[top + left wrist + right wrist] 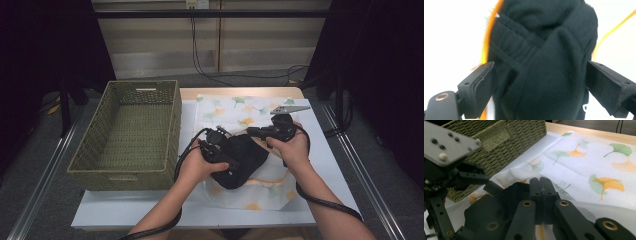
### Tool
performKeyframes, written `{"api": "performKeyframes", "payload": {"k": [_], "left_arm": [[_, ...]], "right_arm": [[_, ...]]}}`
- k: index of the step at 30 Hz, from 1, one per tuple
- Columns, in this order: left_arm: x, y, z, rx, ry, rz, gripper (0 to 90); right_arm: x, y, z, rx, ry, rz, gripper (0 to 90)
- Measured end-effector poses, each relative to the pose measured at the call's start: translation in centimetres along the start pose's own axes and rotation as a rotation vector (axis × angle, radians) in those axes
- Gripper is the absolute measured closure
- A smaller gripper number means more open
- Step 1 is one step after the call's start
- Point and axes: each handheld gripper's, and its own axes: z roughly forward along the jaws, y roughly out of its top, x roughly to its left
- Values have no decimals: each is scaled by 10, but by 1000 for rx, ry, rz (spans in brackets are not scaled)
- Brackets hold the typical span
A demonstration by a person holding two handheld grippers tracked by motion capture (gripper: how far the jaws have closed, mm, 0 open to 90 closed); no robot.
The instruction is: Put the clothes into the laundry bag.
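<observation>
At the left of the table (100,212) stood an olive woven basket (131,135), its long axis running from the person's side toward the far edge. Just beside it to the right lay a white cloth printed with green and orange ginkgo leaves (235,112), and on that cloth sat a black garment (245,160), bunched into a rough wedge. In the high view its long axis ran diagonally, from the near left up toward the far right, with the narrower end pointing at the person's side. The left gripper (226,159) rested over the garment's left part; in the left gripper view its jaws stood wide apart on either side of the dark fabric (544,65), the pads not pressing on it. The right gripper (251,132) was at the garment's far right edge, its jaws pressed together in the right gripper view, with the black fabric (509,195) just beside the tips; whether any cloth was pinched between them could not be told.
</observation>
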Motion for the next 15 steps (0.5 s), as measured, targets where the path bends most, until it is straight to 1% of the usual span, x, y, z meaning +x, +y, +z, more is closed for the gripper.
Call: {"api": "performKeyframes", "payload": {"k": [2,3,5,7,9,10,12,13,14,15], "left_arm": [[1,-3,3,3,11,10,113],[1,-4,4,3,11,1,113],[1,-5,8,13,11,-2,116],[1,-6,9,23,17,21,120],[-1,-5,10,23,20,13,135],[0,-5,9,23,21,8,158],[1,-4,10,19,31,8,238],[1,-4,11,15,30,-9,285],[2,-4,11,26,26,0,329],[2,-5,11,31,23,0,361]], "right_arm": [[0,0,0,2,-1,-4,900],[1,0,1,2,0,-4,900],[1,1,1,2,1,-5,900],[2,1,1,4,0,-7,900],[2,2,1,4,6,-11,900],[2,2,2,4,3,-12,900],[2,2,2,6,4,-9,900],[2,2,2,6,5,-7,900],[2,2,2,6,6,-6,900],[2,1,2,6,8,-5,900]]}}
